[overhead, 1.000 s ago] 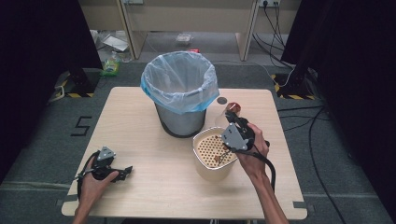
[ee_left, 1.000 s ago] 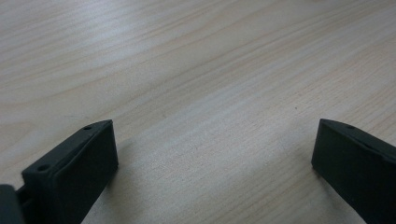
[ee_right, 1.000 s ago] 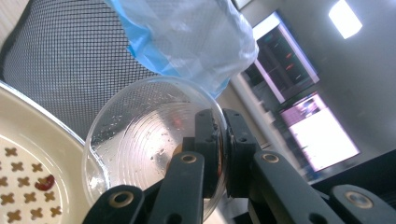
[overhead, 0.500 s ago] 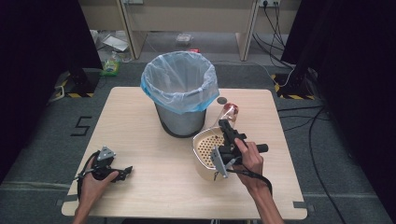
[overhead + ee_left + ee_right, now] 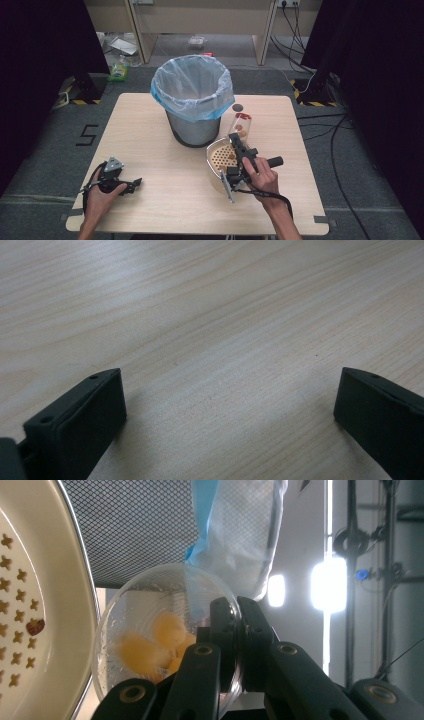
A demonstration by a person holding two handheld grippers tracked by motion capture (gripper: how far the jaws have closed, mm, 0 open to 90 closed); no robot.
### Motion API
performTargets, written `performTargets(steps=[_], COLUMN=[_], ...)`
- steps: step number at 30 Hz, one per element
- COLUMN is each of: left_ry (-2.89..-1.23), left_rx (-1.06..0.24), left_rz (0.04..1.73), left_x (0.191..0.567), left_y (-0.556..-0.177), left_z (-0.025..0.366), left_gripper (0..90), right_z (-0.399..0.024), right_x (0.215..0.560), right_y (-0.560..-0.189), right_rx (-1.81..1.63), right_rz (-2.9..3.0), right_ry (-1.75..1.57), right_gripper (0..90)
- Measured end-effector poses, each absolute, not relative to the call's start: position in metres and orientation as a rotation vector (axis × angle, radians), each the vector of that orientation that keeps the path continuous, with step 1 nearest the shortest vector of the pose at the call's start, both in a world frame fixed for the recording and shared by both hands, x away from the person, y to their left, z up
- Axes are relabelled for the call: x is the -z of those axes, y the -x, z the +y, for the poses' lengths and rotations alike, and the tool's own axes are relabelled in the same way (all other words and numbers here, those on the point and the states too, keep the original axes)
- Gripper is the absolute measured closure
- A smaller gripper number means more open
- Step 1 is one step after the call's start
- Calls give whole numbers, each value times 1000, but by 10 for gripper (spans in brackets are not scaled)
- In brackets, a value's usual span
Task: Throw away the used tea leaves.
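Standing at the light wooden table's (image 5: 150, 125) twelve o'clock side, one grey metal bin with a blue plastic liner (image 5: 193, 97) rises in the high view. At four o'clock from it, one cream perforated basket (image 5: 218, 161) holds a few brown bits. The right gripper (image 5: 239, 142) pinches one clear plastic cup (image 5: 241, 126) tipped toward the basket. The left gripper (image 5: 131, 185) rests at seven o'clock.

Left gripper view: jaws spread wide over bare wood, holding nothing.

Right gripper view: jaws clamp the cup's rim (image 5: 222, 630); yellow pieces (image 5: 150, 647), too blurred to count, lie inside.
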State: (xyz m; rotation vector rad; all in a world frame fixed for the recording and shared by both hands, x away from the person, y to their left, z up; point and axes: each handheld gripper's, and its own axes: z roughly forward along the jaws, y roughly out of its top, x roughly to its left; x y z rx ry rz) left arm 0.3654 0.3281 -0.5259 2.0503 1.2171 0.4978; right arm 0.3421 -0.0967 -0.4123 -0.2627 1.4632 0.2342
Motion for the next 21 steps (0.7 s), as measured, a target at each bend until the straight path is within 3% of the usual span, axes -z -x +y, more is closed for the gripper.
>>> performTargets(steps=[21], left_ry=[-2051], left_rx=[-498], left_rz=[1218], left_x=[526], left_y=[-365], left_z=[328], left_gripper=[0], right_z=[-107], right_x=[399], right_y=[-341], right_rx=[-329], right_rz=[1453], right_ry=[176], right_gripper=[874])
